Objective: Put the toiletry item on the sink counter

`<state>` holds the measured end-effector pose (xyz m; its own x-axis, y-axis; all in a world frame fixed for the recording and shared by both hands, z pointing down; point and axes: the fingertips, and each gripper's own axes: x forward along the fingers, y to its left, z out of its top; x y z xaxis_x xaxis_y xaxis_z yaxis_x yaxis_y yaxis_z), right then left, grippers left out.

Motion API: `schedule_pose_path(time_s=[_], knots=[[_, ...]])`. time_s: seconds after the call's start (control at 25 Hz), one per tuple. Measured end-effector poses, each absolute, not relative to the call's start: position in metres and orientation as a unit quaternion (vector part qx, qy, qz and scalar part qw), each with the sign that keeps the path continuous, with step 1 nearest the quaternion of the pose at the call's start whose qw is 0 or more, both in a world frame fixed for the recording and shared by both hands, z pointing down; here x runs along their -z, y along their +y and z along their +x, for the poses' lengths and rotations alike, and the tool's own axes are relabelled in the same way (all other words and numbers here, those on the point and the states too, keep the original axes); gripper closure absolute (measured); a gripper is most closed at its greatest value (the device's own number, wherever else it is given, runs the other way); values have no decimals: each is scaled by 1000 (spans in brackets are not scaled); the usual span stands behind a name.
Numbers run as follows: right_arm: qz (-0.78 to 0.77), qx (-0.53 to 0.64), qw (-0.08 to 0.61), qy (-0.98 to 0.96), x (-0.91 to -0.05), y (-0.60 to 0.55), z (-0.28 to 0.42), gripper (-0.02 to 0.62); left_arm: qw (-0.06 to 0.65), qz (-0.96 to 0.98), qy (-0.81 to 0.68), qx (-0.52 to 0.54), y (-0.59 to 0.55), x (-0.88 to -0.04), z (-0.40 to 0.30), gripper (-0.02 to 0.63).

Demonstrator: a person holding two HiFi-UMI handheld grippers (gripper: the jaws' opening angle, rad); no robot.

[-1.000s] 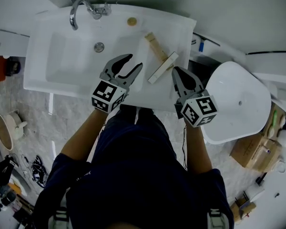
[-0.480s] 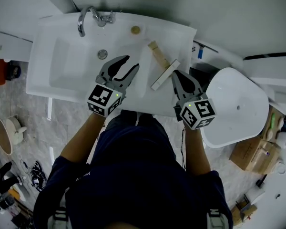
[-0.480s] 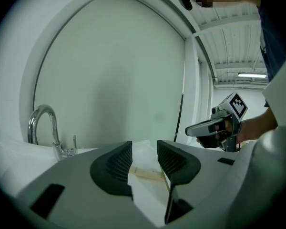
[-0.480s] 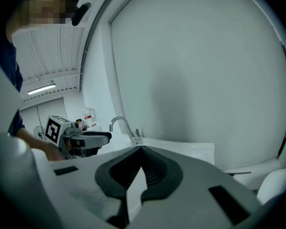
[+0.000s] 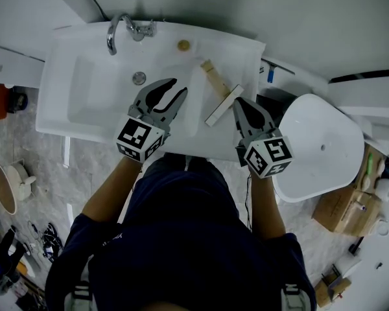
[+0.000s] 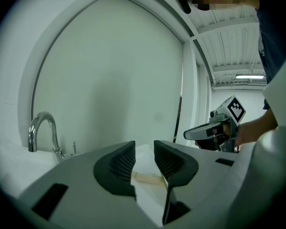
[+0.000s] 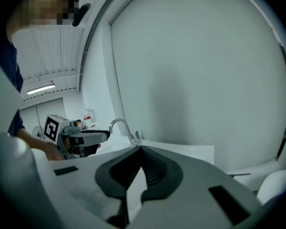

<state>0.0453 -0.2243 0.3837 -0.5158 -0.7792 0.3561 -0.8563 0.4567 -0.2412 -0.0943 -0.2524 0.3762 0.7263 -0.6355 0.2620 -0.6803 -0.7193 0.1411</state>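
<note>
Two toiletry boxes lie on the right side of the white sink counter (image 5: 249, 50): a tan one (image 5: 215, 78) and a white one (image 5: 223, 105) leaning across its near end. My left gripper (image 5: 179, 86) hovers over the basin's right edge, left of the boxes. Its jaws have just been closing but stand open with nothing between them; the tan box (image 6: 147, 177) shows through the gap. My right gripper (image 5: 236, 101) is shut, its tips at the white box's right end; I cannot tell if they touch it.
A chrome faucet (image 5: 120, 26) and a drain (image 5: 139, 78) are at the basin's back and middle. A small round tan object (image 5: 183, 45) sits on the back rim. A white toilet lid (image 5: 318, 141) stands to the right. Clutter lines the floor on both sides.
The left gripper's jaws have narrowed. Both grippers stay at about the same spots over the sink; the boxes have not moved.
</note>
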Motion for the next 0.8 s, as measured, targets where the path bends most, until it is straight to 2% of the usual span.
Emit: schedule_pose_path(time_s=[0.36, 0.8], knots=[[479, -197, 95, -850, -380, -226, 43, 591, 103, 925, -352, -96, -252, -365, -91, 511], [475, -194, 94, -853, -378, -228, 50, 591, 97, 927, -349, -95, -253, -360, -83, 535]])
